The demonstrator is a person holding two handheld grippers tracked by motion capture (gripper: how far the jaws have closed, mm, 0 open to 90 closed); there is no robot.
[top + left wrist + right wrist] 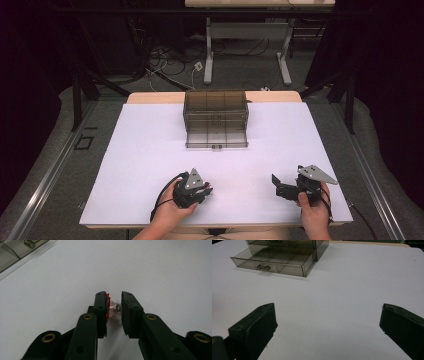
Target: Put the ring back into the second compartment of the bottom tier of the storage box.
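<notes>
**Carry the small part to the open drawer**

The small clear-and-red plastic part with a silver centre (113, 309) sits between your left gripper's (113, 305) 2 narrowed jaws, well short of the smoky transparent drawer cabinet (216, 114). Squeeze firmly, lift straight, and keep the wide-open right gripper (328, 322) aside.

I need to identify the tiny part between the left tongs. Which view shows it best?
The left gripper view: the small red and clear part sits close up between the left tongs. The high view shows just a red speck there; the right gripper view looks toward the drawer box.
</notes>
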